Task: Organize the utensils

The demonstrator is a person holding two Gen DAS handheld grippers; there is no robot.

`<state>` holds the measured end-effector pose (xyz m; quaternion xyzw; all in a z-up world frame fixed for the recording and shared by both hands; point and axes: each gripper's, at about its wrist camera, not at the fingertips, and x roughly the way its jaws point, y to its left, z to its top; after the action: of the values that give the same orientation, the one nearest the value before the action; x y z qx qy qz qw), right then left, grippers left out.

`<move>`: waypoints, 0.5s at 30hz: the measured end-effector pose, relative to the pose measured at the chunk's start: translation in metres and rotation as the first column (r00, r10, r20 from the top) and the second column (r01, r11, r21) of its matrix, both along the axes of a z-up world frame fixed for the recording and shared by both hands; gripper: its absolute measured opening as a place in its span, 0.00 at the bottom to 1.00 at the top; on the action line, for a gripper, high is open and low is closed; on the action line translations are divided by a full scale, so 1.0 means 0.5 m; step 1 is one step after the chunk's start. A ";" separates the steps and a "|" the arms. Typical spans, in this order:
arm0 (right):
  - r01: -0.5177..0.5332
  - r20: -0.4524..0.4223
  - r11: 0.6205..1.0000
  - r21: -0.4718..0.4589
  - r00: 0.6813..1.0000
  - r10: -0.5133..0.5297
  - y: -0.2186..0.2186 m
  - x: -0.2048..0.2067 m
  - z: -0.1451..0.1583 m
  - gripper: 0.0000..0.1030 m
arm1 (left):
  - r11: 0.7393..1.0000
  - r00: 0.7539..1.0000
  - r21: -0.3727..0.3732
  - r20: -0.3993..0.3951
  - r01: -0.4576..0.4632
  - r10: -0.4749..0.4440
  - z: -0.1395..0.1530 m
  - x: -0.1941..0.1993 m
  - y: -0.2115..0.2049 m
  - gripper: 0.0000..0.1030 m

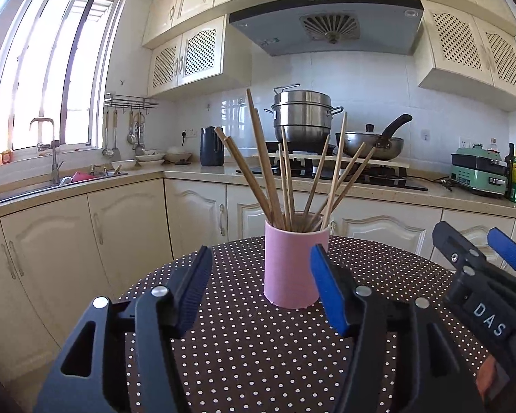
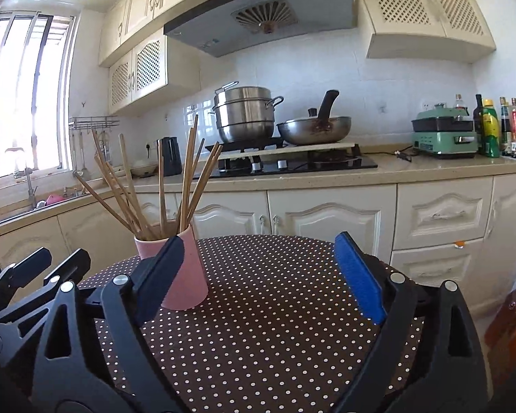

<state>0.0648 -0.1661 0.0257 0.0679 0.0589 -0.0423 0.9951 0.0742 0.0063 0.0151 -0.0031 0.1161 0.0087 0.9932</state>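
On the round table with the brown polka-dot cloth (image 1: 258, 361) stands a pink cup (image 1: 294, 268), upright, and a bundle of wooden chopsticks (image 1: 278, 172) rises out of it, fanned apart and leaning against the rim on all sides. Just short of the cup hangs the left gripper (image 1: 261, 282), its jaws parted; the cup stands just beyond and between the blue pads, which do not press on it, and nothing is held. To the right of the cup the right gripper (image 2: 268, 282) is spread wide over bare cloth with nothing between its fingers, and its left finger crosses in front of the cup's right side as seen from its own camera. Behind the cup, well apart from it, runs the kitchen counter with a steel steamer pot (image 1: 301, 117) and a wok (image 1: 373, 143) on the gas hob
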 end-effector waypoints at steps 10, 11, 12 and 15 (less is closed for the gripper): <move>0.012 0.004 1.000 -0.022 1.000 -0.012 0.006 0.002 0.005 0.90 | 0.998 0.999 -0.060 -0.029 0.020 -0.022 -0.011 0.018 0.020 0.58; 0.011 0.005 1.000 -0.028 1.000 -0.011 0.008 0.002 0.006 0.90 | 0.998 0.999 -0.065 -0.029 0.021 -0.023 -0.011 0.018 0.022 0.58; 0.014 0.005 0.999 -0.036 1.000 -0.014 0.011 0.002 0.006 0.90 | 0.997 0.999 -0.069 -0.027 0.024 -0.026 -0.010 0.017 0.023 0.58; 0.018 0.008 0.998 -0.060 1.000 -0.018 0.020 0.001 0.006 0.90 | 0.998 0.999 -0.063 -0.021 0.030 -0.032 -0.011 0.013 0.020 0.58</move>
<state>0.0651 -0.1562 0.0288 0.0387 0.0532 -0.0527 0.9964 0.0808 0.0165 0.0095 -0.0324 0.1271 -0.0103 0.9913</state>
